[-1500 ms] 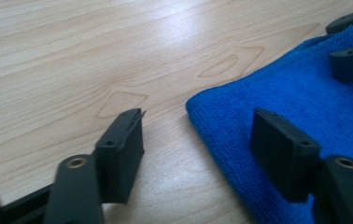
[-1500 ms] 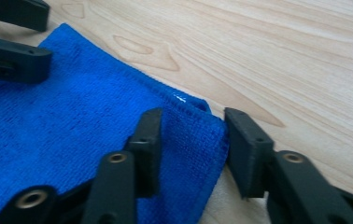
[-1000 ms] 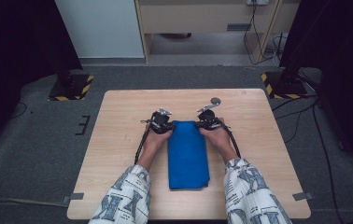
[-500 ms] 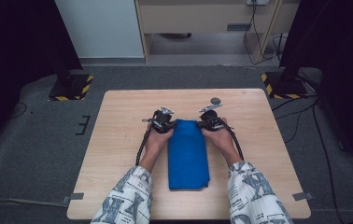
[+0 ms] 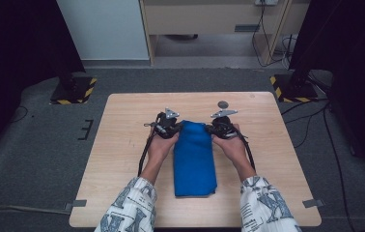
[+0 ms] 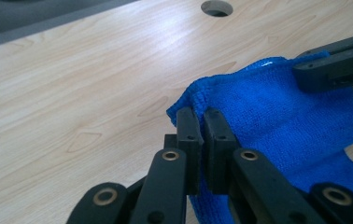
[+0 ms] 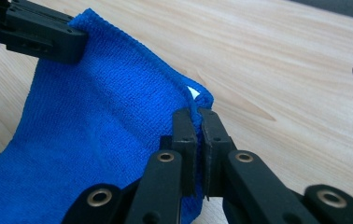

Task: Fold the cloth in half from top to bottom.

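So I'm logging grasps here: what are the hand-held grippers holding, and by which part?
Both hold the blue cloth. The left hand-held gripper pinches one far corner, the right hand-held gripper the other far corner, jaws shut on the fabric.

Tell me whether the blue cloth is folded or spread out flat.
Folded: the blue cloth lies as a narrow strip on the table, its far corners pinched by the left hand-held gripper and the right hand-held gripper.
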A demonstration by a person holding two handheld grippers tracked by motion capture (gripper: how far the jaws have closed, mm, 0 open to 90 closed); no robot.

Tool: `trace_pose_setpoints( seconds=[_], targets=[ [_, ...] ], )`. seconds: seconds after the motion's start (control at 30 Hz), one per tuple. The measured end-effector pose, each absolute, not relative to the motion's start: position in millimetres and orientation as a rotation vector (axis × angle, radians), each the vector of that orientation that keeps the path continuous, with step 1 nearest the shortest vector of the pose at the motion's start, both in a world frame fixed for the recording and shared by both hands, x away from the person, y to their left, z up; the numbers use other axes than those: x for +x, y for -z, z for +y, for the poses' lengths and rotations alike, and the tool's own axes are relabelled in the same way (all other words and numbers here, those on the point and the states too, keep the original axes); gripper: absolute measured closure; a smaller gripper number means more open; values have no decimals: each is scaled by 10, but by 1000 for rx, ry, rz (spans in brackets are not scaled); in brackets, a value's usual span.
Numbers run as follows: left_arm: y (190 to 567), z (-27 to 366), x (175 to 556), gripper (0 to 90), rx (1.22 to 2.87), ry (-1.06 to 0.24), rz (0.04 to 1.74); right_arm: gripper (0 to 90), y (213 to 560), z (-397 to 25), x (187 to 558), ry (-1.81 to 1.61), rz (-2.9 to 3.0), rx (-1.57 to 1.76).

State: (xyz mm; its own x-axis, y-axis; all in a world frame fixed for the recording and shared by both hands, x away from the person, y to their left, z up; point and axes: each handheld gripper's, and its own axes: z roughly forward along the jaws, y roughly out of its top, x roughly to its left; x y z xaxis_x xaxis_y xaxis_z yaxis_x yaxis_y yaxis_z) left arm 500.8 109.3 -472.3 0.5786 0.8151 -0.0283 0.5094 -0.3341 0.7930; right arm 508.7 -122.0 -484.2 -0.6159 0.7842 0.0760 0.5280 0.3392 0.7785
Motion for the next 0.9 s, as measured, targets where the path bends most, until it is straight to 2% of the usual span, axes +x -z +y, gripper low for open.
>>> trace_pose_setpoints(
  seconds=[0.53,0.9],
  targets=[
    [4583,1156,5098,862,1924,-509,1036,869,4567,-1197,5181,-1164,2255,1128],
    [4604,1139,5075,859,1945,-507,984,867,4584,-1240,5083,-1164,2255,1107]
  ],
)
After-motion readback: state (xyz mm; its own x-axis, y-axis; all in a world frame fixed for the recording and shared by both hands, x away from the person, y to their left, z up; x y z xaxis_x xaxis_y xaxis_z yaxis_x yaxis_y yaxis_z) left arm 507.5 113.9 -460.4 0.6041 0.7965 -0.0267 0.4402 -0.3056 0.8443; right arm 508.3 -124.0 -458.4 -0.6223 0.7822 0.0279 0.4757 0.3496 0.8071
